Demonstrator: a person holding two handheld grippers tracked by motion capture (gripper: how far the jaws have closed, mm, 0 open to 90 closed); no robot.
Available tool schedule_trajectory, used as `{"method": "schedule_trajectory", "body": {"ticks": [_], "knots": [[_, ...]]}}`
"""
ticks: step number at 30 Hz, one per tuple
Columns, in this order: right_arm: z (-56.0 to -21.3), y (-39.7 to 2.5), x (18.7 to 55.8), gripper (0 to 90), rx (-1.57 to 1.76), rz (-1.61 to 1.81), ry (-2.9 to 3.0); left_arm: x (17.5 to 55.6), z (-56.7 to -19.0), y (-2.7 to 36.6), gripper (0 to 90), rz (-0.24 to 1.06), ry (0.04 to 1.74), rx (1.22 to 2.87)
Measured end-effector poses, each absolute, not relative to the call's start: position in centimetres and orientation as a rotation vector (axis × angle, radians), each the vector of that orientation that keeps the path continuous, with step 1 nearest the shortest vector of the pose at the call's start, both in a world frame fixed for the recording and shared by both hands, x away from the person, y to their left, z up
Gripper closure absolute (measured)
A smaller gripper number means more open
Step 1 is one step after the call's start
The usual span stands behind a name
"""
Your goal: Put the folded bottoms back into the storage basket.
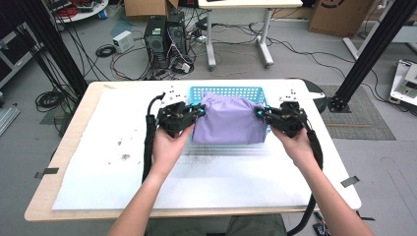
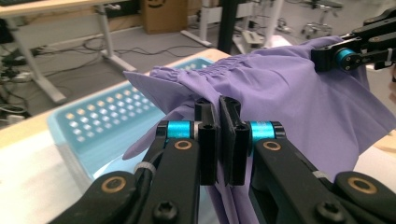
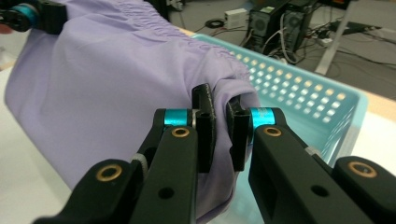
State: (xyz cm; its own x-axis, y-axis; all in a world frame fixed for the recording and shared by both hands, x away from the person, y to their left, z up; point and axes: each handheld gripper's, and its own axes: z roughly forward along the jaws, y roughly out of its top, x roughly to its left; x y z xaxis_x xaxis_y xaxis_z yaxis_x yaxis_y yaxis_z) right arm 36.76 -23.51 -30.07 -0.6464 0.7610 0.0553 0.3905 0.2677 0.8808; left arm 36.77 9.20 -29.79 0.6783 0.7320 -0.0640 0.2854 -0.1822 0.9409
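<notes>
Two level grippers, left gripper (image 1: 200, 111) and right gripper (image 1: 259, 113), stretch purple cloth (image 1: 227, 120) over basket (image 1: 227, 91).

The high view looks steeply down on the table (image 1: 74, 147). Both gripper views face inward, close, sharing cloth (image 2: 289, 93) and basket (image 3: 299, 88).

A grey floor (image 1: 305, 59) spreads behind the worktop (image 1: 74, 142), strewn with dark cables (image 1: 231, 37). Two black computer towers (image 1: 164, 39) stand beside a white desk frame (image 1: 238, 29). Cardboard boxes (image 1: 339, 14) sit along the far side. Black metal posts (image 1: 373, 49) rise at both edges, one footed on a dark mat (image 1: 364, 118). The light is even and soft.
</notes>
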Motion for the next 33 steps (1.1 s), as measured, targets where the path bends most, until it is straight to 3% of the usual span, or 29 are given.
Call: {"method": "schedule_trajectory", "body": {"ticks": [17, 19, 20, 22, 25, 33], "knots": [[-32.3, -22.2, 46.4, 85.9, 1.116, 1.224, 2.105, 45.4, -32.6, 8.3, 86.0, 0.529, 0.893, 1.768], [-33.1, -21.7, 47.5, 78.8, 1.125, 1.175, 2.1, 46.4, -33.4, 8.5, 85.2, 0.547, 0.924, 1.786], [-33.4, -21.5, 47.8, 70.7, 1.142, 1.151, 2.096, 46.7, -33.8, 8.6, 81.1, 0.577, 0.941, 1.786], [-34.1, -21.3, 48.2, 60.0, 1.172, 1.081, 2.085, 47.2, -34.5, 8.9, 61.5, 0.59, 0.984, 1.799], [-34.3, -21.8, 48.2, 57.7, 1.172, 1.06, 2.092, 47.1, -35.2, 9.4, 51.6, 0.596, 0.991, 1.809], [-33.7, -24.6, 45.2, 47.0, 1.141, 1.151, 2.084, 43.4, -34.9, 11.7, 43.0, 0.634, 0.89, 1.807]]}}
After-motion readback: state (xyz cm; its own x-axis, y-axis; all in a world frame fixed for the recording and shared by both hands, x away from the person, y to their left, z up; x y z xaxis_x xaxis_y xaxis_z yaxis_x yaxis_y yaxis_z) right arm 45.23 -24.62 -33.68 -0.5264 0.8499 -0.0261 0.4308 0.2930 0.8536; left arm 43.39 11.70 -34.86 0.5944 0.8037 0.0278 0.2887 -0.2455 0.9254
